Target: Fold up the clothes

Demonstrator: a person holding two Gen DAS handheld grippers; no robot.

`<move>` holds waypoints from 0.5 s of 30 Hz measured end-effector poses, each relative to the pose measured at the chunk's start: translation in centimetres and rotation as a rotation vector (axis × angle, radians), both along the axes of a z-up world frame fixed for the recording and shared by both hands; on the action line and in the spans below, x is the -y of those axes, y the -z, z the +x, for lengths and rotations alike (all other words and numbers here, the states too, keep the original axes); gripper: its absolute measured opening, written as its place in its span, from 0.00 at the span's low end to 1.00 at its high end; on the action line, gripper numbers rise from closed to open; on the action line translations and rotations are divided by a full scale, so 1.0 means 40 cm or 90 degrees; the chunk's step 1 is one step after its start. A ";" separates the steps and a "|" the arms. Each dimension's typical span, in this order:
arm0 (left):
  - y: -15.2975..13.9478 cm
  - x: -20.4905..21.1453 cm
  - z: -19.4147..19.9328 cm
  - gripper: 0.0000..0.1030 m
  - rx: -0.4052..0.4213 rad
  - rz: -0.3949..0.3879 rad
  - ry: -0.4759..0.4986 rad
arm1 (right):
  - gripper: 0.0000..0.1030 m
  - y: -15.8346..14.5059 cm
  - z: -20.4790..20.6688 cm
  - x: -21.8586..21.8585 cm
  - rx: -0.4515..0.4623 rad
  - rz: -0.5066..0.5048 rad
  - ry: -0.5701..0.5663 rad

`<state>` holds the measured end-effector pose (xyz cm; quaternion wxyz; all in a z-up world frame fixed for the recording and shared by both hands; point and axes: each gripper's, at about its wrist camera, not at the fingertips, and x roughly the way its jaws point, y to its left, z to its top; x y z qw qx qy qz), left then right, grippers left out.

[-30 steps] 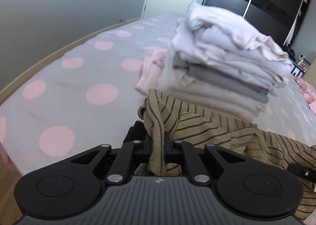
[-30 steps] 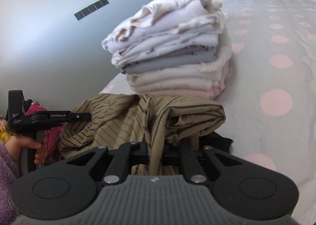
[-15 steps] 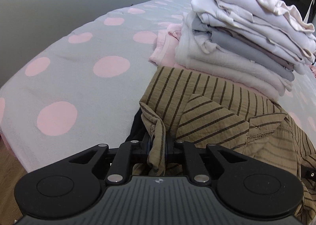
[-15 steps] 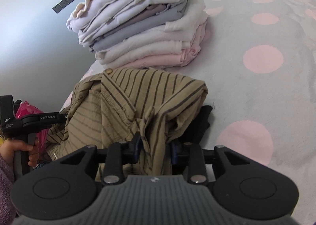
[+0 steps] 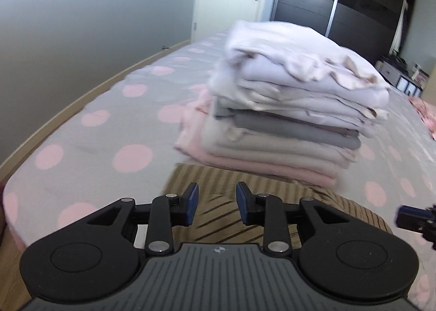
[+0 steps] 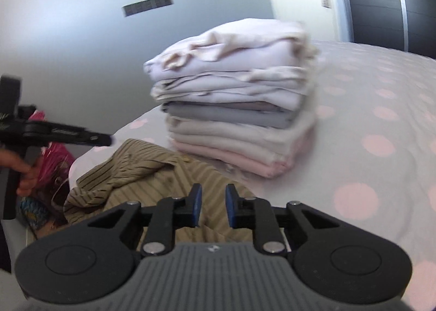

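The left claw (image 5: 217,203), just opening, hangs empty over the striped shirt (image 5: 272,202) beside the folded stack (image 5: 286,109).

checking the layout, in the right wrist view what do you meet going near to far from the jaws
right gripper → striped tan garment → stack of folded clothes → grey wall

Striped garment (image 5: 272,196) before folded stack (image 5: 286,109) on bed (image 5: 90,144)

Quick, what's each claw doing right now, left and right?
Left claw: open, just opened further, holding nothing; striped shirt lies below.
Right claw: open, just closed somewhat, holding nothing.
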<state>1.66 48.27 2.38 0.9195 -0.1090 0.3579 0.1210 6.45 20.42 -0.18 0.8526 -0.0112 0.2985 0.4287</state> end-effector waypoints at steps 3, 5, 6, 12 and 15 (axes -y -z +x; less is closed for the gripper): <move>0.047 0.018 0.046 0.26 -0.018 0.000 0.009 | 0.20 0.017 0.011 -0.089 0.004 -0.024 -0.019; 0.090 0.001 0.061 0.26 -0.036 -0.008 -0.008 | 0.20 0.047 0.018 -0.143 0.003 -0.048 -0.026; 0.112 -0.013 0.063 0.26 -0.043 -0.021 -0.018 | 0.20 0.063 0.019 -0.169 0.004 -0.060 -0.034; 0.207 -0.060 0.064 0.30 -0.075 -0.048 -0.037 | 0.20 0.154 0.043 -0.257 0.003 -0.119 -0.060; 0.222 -0.071 0.063 0.32 -0.072 -0.057 -0.042 | 0.19 0.166 0.047 -0.275 0.026 -0.143 -0.079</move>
